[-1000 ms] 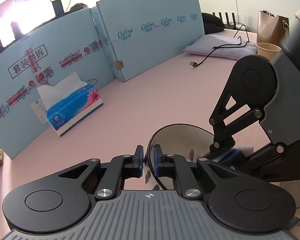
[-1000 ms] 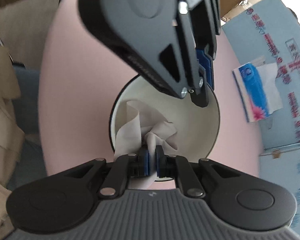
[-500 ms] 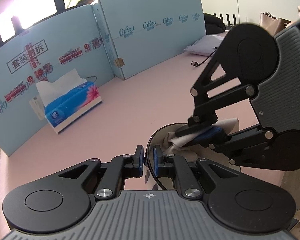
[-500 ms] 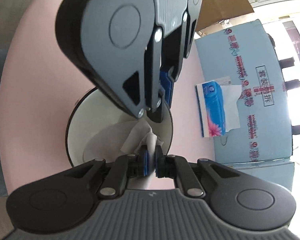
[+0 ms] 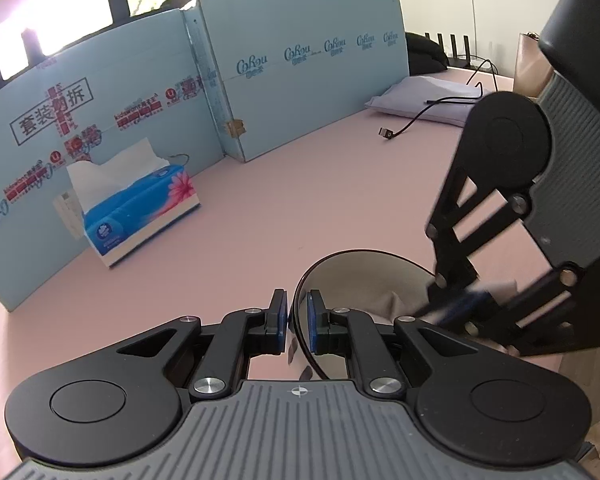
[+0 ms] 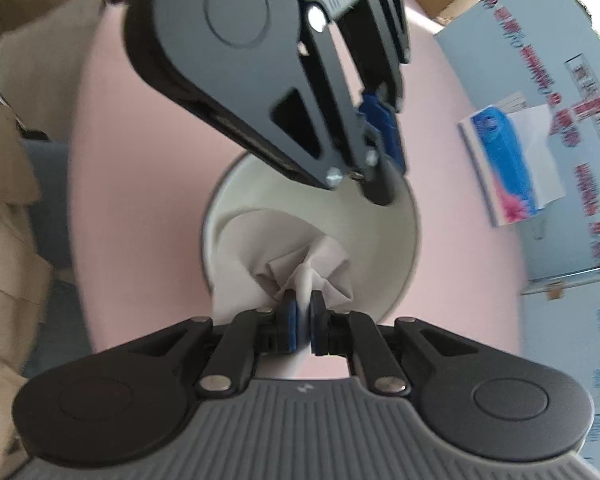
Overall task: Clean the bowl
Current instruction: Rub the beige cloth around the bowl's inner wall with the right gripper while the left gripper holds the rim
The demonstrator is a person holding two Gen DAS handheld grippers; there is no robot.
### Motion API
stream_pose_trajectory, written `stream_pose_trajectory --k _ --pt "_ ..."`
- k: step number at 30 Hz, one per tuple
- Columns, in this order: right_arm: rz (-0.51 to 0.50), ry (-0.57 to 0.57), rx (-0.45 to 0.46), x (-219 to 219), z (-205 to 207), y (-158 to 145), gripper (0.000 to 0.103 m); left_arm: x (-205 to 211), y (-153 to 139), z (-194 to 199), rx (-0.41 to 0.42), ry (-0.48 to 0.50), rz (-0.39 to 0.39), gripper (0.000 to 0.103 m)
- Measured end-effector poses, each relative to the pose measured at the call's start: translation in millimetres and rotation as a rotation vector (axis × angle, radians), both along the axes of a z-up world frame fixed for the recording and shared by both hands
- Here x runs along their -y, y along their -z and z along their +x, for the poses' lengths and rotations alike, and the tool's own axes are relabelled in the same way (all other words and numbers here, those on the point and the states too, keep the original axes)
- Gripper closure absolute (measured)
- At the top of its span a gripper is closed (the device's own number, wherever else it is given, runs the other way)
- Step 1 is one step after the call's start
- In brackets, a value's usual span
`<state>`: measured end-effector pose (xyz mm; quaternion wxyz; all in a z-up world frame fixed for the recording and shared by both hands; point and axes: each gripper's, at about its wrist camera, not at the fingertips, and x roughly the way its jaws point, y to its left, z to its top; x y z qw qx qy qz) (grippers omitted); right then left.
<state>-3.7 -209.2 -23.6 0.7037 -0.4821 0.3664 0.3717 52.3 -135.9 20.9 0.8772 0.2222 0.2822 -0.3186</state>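
Bowl wipe in progress, one claw bracing and the other scrubbing

The left claw (image 5: 298,320) was clamped on the rim of the bowl (image 6: 380,256) at roughly 1 o'clock in the right wrist view, one pad inside and one outside, pinning it to the pink surface (image 5: 300,200). The right claw (image 6: 303,320) was pinched tight on a bunched white cloth (image 6: 300,252) pushed down into the bowl's white inside, around 6 o'clock of the rim. So I'd call this mid-wipe, not the start or finish. The bowl sat just in front of both claws, with the tissue box (image 5: 140,212) well off at 10 o'clock in the left wrist view. Next move probably wants the cloth dragged around the inner wall while the left grip stays firm so the bowl doesn't spin or tip.
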Motion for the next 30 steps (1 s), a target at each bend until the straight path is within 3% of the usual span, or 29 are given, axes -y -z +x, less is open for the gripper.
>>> stream_pose_trajectory --k 6,8,16,21,26,30 --pt "0.149 0.019 -0.143 7.2 8.8 -16.2 0.096 -1.2 1.0 1.6 -0.003 -0.003 0.001 0.089" --pt "0.136 0.031 -0.148 8.6 13.7 -13.1 0.096 -2.0 0.2 0.9 -0.004 0.003 -0.006 0.089" --pt "-0.112 -0.032 0.037 -7.1 8.0 4.4 0.096 0.0 2.2 1.0 -0.01 0.007 -0.003 0.087" --pt "-0.187 -0.058 0.217 -15.7 6.7 9.8 0.097 -5.0 7.1 5.8 -0.034 -0.008 -0.014 0.087" --pt "-0.117 -0.043 0.318 -15.4 9.6 2.5 0.097 -12.6 15.3 13.5 -0.066 -0.044 -0.024 0.087" --pt "0.01 0.022 0.275 -1.8 18.0 -7.1 0.097 -24.5 18.6 16.6 -0.108 -0.076 -0.078 0.081"
